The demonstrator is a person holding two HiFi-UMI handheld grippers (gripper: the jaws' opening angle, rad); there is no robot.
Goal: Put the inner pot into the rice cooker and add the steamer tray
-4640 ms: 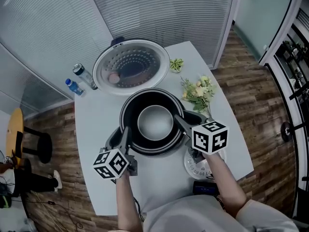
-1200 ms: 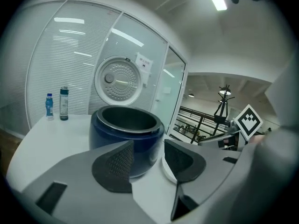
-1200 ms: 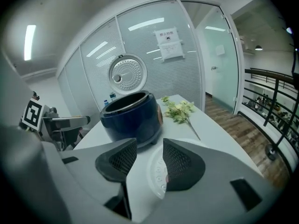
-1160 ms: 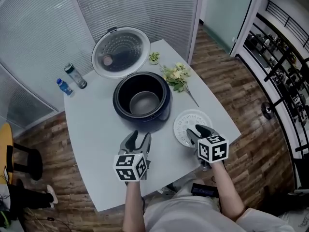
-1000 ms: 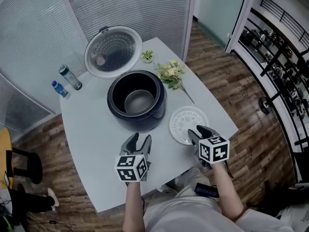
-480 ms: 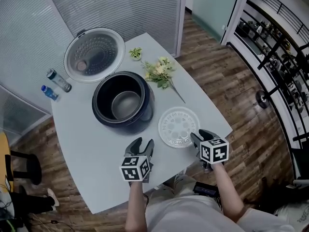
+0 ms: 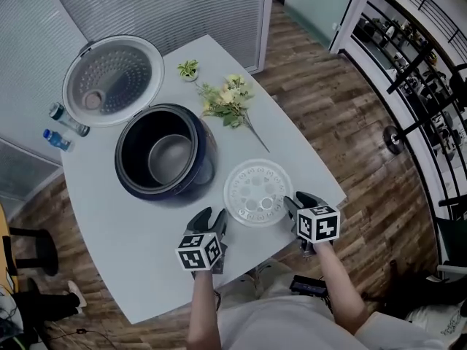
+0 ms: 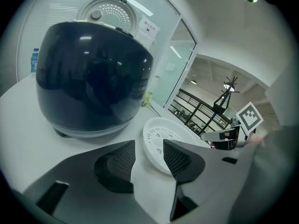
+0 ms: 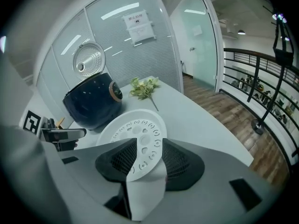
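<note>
The dark blue rice cooker (image 7: 139, 184) stands open on the white table, its silver inner pot (image 7: 169, 159) seated inside. The white perforated steamer tray (image 7: 257, 192) lies flat to its right. My left gripper (image 7: 210, 220) sits at the tray's near-left edge; its jaws have just been closing and stay open, and the tray's rim (image 8: 159, 139) shows in the gap, with no pad pressing on it. My right gripper (image 7: 295, 204) is open at the tray's near-right edge. In the right gripper view the tray (image 9: 135, 132) lies in the gap of the right gripper (image 9: 149, 149), untouched.
The cooker's round lid (image 7: 111, 79) stands open at the back left. Two bottles (image 7: 62, 126) stand at the table's left edge. A flower sprig (image 7: 230, 102) and a small plant (image 7: 188, 68) lie behind the tray. The table's near edge is close under both grippers.
Both grippers have drawn back from the cooker, where they were earlier, and come down beside the steamer tray's near edge. The left jaws stand slightly narrower.
</note>
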